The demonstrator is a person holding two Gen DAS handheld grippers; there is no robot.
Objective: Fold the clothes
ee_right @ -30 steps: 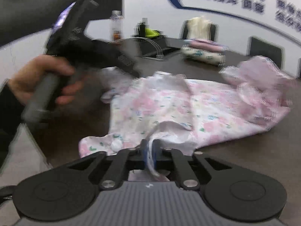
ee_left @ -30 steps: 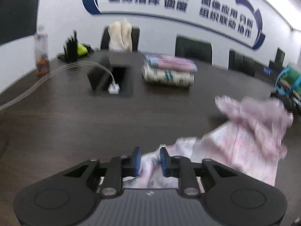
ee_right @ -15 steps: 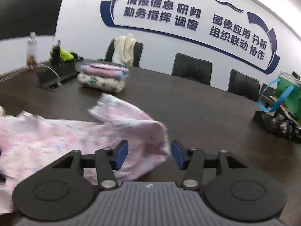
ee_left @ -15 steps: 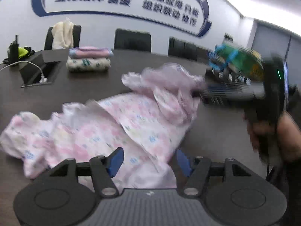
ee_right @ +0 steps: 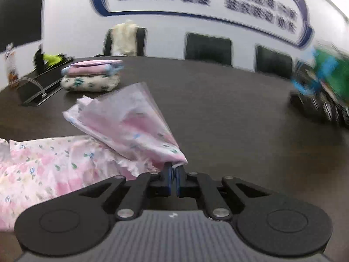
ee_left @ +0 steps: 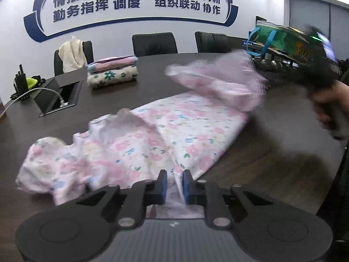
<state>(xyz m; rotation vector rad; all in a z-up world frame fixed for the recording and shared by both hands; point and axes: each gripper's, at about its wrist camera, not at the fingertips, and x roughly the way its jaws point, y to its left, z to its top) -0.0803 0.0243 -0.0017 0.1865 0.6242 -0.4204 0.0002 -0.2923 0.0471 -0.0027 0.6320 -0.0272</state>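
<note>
A pink floral garment (ee_left: 152,139) lies spread on the dark table (ee_left: 261,152). My left gripper (ee_left: 175,175) is shut on its near hem, with cloth pinched between the blue pads. My right gripper (ee_right: 173,171) is shut on another corner of the garment (ee_right: 130,126) and lifts it off the table into a taut fold. In the left wrist view the right gripper shows as a blurred dark shape (ee_left: 322,76) at far right, with the raised cloth (ee_left: 218,78) beside it.
Two folded clothes (ee_left: 112,74) are stacked at the back of the table, also in the right wrist view (ee_right: 91,76). A cable box opening (ee_left: 59,100) is at the left. A green bag (ee_left: 283,41) stands at the right. Chairs line the far side.
Both grippers were open half a second ago and have closed on the garment. The right gripper has lifted its corner up off the table.
</note>
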